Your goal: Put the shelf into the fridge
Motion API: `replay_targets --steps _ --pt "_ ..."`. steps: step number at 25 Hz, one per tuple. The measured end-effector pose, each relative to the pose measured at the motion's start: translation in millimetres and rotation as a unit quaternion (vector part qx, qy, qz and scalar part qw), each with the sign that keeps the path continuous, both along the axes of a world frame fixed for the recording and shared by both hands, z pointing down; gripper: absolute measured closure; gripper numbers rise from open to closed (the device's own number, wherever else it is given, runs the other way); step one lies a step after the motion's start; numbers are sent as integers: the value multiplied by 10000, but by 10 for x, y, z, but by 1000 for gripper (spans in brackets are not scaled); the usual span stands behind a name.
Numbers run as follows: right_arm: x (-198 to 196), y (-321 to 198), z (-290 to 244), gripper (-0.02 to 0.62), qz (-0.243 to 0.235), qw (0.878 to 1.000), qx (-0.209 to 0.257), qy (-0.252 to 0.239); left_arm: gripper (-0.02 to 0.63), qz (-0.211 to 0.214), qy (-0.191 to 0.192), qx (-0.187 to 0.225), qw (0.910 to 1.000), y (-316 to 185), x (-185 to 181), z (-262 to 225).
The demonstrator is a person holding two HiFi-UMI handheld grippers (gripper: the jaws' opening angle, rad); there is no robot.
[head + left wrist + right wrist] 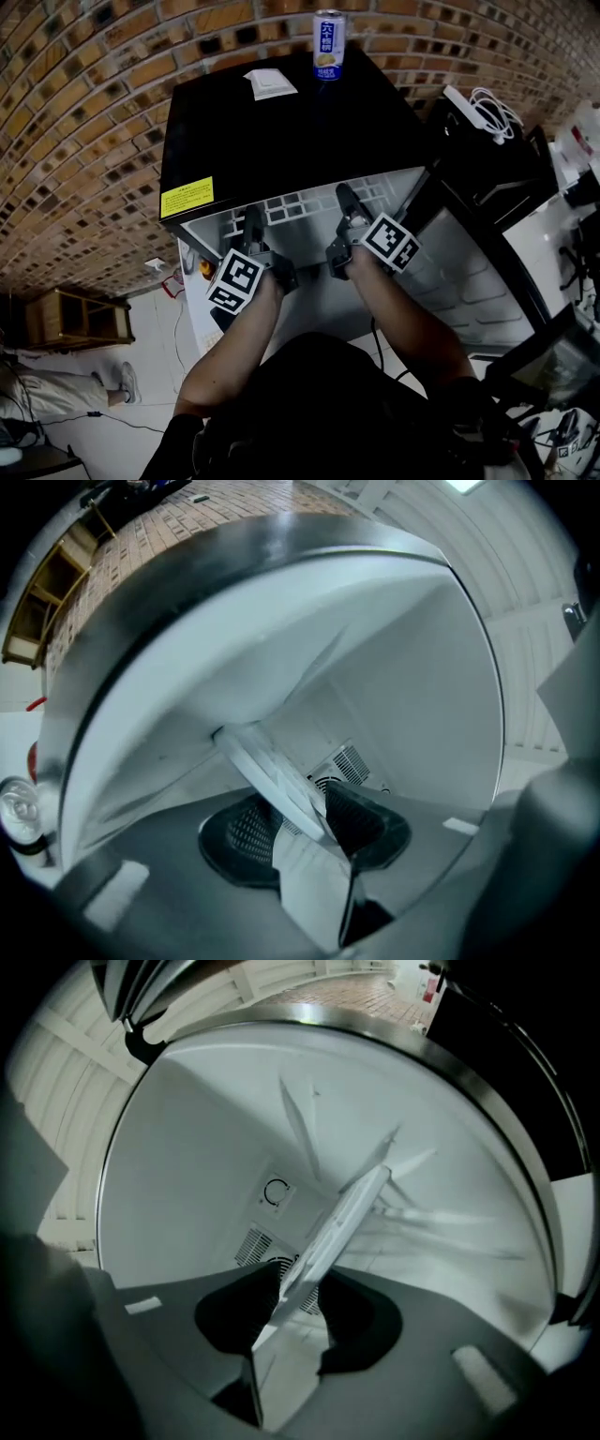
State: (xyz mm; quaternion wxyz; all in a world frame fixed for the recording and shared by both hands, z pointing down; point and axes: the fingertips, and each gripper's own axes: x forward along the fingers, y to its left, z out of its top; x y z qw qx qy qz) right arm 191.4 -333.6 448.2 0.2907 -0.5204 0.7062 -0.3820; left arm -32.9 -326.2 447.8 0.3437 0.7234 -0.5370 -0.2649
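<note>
Pointing the left tool (305,822) level into the open fridge (281,131), holding its jaws spread wide on either side of the white shelf (272,775) and not pinching it. Doing the same with the right tool (300,1312): spreading its jaws and straddling the shelf's near edge without clamping it. Working both tools side by side and apart, well inside the cavity, the left one nearer the left wall.

Leaving the shelf lying across the upper part of the cavity, just under the fridge's black top, and showing its grid of rectangular openings in the head view. Looking past the shelf at the back wall and seeing a slotted vent (349,761) low down and, in the right gripper view, a round dial (277,1192) above it.

Standing with the door (469,272) swung open to the right. Carrying on the fridge's top a blue and white can (328,44), upright near the back edge, and a flat white card (270,84) to its left, apart from it. Showing a yellow label (187,198) on the front left corner of the top. Backing onto a brick wall (84,112).

Taking in, at the far left, a low wooden rack (70,319) and someone's legs (56,389); at the right, a white power strip (469,103) beside a coiled white cable.
</note>
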Motion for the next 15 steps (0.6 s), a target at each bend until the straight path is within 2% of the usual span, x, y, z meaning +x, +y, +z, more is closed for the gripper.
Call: replay_targets --steps 3,7,8,11,15 --pt "-46 143 -22 459 -227 9997 40 127 465 152 -86 131 9998 149 22 -24" --pt "-100 364 -17 471 -355 9991 11 240 471 572 -459 188 9971 343 45 -26" --pt "-154 420 -2 487 -437 9986 -10 297 482 617 -626 192 9959 395 10 -23" --pt "-305 589 58 502 -650 9966 -45 496 599 812 -1006 442 9906 619 -21 -79" --pt "-447 807 75 539 -816 9941 28 713 606 1326 -1243 972 9785 990 68 -213"
